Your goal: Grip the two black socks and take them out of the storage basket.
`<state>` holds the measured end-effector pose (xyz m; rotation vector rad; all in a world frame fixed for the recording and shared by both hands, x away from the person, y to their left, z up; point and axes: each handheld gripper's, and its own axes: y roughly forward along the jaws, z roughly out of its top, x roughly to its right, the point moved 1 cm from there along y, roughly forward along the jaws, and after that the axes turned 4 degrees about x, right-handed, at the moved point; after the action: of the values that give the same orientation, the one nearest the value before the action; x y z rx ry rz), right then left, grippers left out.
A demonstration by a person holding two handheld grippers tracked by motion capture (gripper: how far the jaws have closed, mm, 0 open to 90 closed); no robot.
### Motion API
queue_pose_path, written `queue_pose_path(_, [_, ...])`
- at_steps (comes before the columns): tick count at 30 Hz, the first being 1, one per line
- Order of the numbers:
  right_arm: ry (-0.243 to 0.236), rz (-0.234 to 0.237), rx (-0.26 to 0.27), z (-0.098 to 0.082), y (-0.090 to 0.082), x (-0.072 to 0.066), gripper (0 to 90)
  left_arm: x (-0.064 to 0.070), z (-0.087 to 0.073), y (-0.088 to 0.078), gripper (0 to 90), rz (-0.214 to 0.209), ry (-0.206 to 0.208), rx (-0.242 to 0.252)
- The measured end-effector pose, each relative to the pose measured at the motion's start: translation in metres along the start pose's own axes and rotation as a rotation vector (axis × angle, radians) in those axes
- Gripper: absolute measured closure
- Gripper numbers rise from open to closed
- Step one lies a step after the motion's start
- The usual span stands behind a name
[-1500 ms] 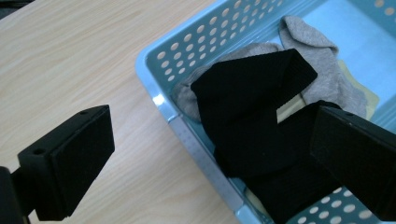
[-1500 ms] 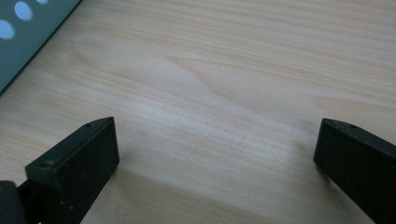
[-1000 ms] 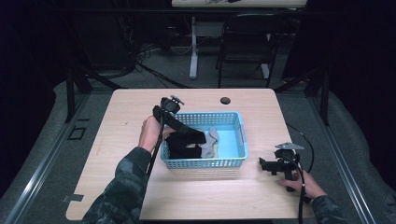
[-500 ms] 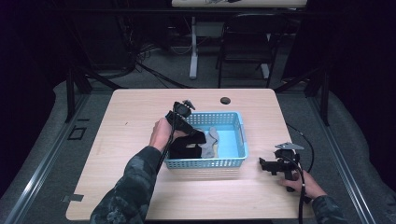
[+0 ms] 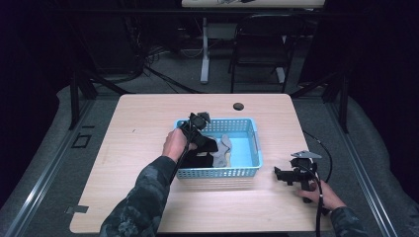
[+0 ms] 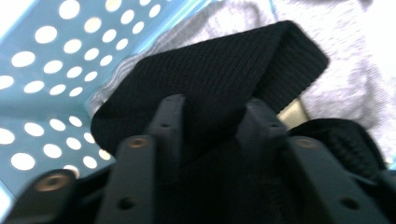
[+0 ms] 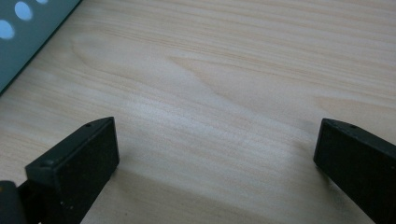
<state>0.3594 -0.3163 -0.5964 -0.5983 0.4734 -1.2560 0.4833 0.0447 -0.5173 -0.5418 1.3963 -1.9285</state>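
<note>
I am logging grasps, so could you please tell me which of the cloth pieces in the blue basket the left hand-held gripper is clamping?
The black ribbed cloth, pinched by the left hand-held gripper; the grey cloth lies free beside it.

My left gripper (image 6: 212, 112) pinches a black ribbed knit cloth (image 6: 224, 70) in the blue perforated basket (image 5: 247, 148), a grey cloth (image 5: 223, 150) at its three o'clock.

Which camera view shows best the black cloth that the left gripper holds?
The left gripper view: the black cloth is close and its ribbed knit shows between the jaws. The high view shows it small and dark in the blue basket. The right gripper view faces the table.
</note>
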Motion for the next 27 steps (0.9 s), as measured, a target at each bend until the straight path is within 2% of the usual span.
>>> queue_pose_path(3, [0.000,0.004,0.004,0.000,0.000,0.000,0.0,-0.002,-0.001,0.001,83.5,-0.009,0.000,-0.004])
queue_pose_path(5, [0.001,0.005,0.004,0.000,0.000,0.000,0.0,-0.004,-0.003,-0.004,85.1,-0.007,0.002,0.017])
queue_pose_path(9, [0.000,0.005,0.004,0.000,0.000,0.000,0.0,-0.005,-0.004,-0.011,85.9,-0.001,0.007,0.043])
queue_pose_path(10, [0.001,0.004,0.003,0.000,0.000,0.000,0.0,-0.007,-0.006,-0.017,86.0,0.002,0.006,0.062])
queue_pose_path(14, [0.000,0.005,0.004,0.000,0.000,0.000,0.0,-0.008,-0.007,-0.027,86.0,0.007,0.011,0.087])
queue_pose_path(15, [0.001,0.004,0.002,0.000,0.000,0.000,0.0,-0.008,-0.008,-0.034,86.0,0.006,0.013,0.109])
queue_pose_path(20, [0.001,0.004,0.002,0.000,0.000,0.000,0.0,-0.010,-0.008,-0.047,85.9,-0.003,0.017,0.154])
queue_pose_path(27, [0.001,0.005,0.004,0.000,0.000,0.000,0.0,-0.011,-0.008,-0.071,85.9,0.004,0.039,0.207])
